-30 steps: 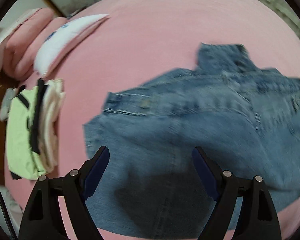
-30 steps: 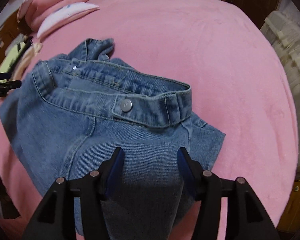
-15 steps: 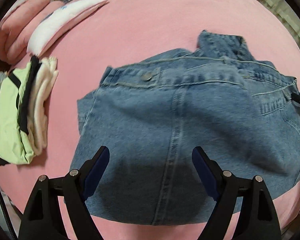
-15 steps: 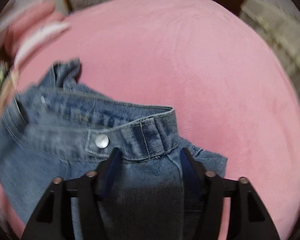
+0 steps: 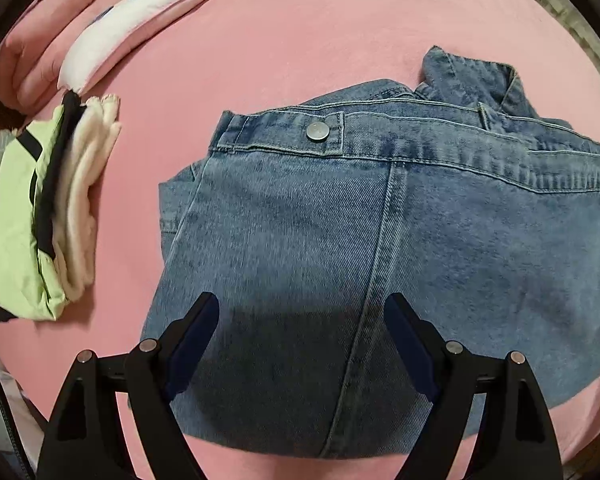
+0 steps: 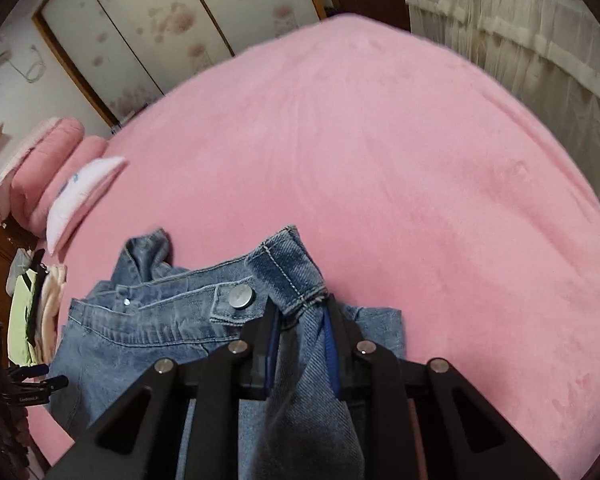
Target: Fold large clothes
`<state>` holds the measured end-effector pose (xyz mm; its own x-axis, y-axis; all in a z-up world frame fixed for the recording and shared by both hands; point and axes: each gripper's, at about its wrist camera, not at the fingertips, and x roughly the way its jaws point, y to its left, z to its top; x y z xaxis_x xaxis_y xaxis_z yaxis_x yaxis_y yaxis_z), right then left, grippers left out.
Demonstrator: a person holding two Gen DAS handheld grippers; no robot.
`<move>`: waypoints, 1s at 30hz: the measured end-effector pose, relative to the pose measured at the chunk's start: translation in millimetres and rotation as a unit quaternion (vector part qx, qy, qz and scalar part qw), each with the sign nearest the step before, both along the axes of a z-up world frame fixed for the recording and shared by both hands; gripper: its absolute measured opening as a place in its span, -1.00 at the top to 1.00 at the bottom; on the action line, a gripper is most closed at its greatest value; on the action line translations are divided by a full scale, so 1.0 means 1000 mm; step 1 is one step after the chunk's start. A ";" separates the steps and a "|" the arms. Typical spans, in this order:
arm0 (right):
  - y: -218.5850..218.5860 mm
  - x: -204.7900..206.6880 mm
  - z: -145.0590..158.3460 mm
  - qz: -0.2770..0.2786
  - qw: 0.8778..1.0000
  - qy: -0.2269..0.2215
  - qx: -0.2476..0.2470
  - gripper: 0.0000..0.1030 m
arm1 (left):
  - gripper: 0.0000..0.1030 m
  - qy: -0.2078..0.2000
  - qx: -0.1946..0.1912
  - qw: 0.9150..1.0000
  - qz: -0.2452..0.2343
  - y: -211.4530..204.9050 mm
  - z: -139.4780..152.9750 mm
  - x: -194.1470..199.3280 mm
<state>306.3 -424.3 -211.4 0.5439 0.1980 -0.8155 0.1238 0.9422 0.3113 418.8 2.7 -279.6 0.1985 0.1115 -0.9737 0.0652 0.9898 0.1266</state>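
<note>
The folded jeans (image 5: 380,232) lie on the pink bed (image 5: 300,40), waistband on the far side from me, its long axis running left to right, the seam running toward me. My left tool (image 5: 300,320) hovers over the near denim, fingers spread wide and holding nothing. My right tool (image 6: 300,324) is clamped on the waistband end beside the metal button (image 6: 242,295); half a second ago it was parted above the fabric. Folded clothes (image 5: 40,208) sit at the left.
</note>
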 end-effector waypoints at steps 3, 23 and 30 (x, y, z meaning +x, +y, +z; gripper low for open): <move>-0.006 0.015 -0.017 -0.012 0.999 0.045 0.007 0.45 | -0.62 -0.001 0.012 1.000 0.001 -0.002 -0.006 0.008; 0.003 -0.071 -0.021 -0.005 0.996 0.085 -0.030 0.94 | -0.62 0.019 -0.003 1.000 -0.004 0.018 -0.012 -0.020; 0.000 -0.077 0.005 -0.124 0.981 0.061 -0.139 0.92 | -0.60 0.008 -0.024 1.000 -0.005 0.027 -0.005 -0.021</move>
<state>229.0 -424.6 -206.6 0.4420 -0.1672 -0.8813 0.3801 0.9248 0.0151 397.7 30.2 -284.4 0.1845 0.0622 -0.9809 0.0767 0.9940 0.0775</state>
